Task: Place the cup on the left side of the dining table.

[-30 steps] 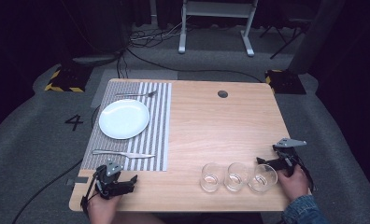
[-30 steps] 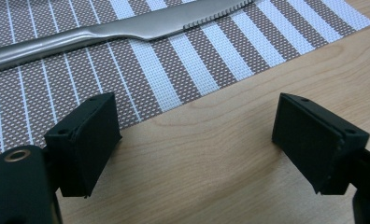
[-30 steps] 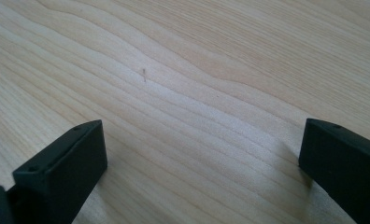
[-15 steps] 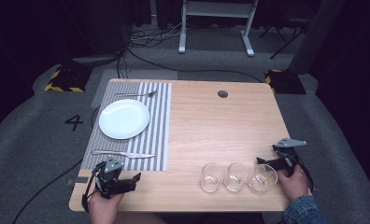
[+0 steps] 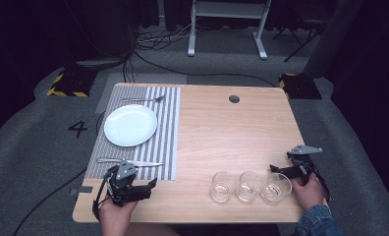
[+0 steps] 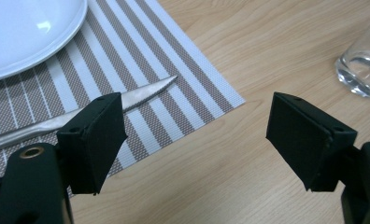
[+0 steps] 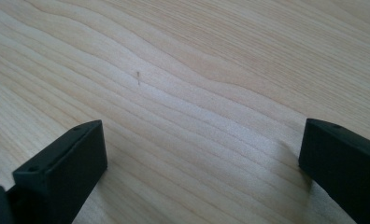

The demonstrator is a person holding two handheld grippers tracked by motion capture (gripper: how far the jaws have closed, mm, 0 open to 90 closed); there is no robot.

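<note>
My left tool (image 5: 151, 184) sat at the lower left of the high view, over the counter's (image 5: 232, 132) near edge, just below the lower corner of the striped placemat (image 5: 166, 123). Its jaws had just been closing, yet in the left gripper view the tool (image 6: 197, 140) showed a clear gap with nothing between the jaws, only bare wood and the mat's corner (image 6: 192, 93) behind. The table knife (image 5: 133, 162) lay along the mat's near edge, just above that tool. In the left gripper view its blade (image 6: 141, 95) ran toward the middle of the frame, and its handle end was hidden behind the left jaw. The white plate (image 6: 24, 32) was cut off at the upper left corner there. One clear glass (image 6: 360, 70) was cut off at the right edge.

My right tool (image 5: 277, 169) was at the lower right of the high view, jaws wide, close against the upper rim of the rightmost glass (image 5: 276, 187). I could not tell from above whether it touched. The right gripper view had the tool (image 7: 202, 158) spread over plain wood grain, its right jaw cut off by the frame. Two more glasses (image 5: 221, 187) (image 5: 248, 186) stood in a row to the left of the first one. A fork (image 5: 143, 100) lay beyond the plate (image 5: 130, 125), small and hard to make out.
</note>
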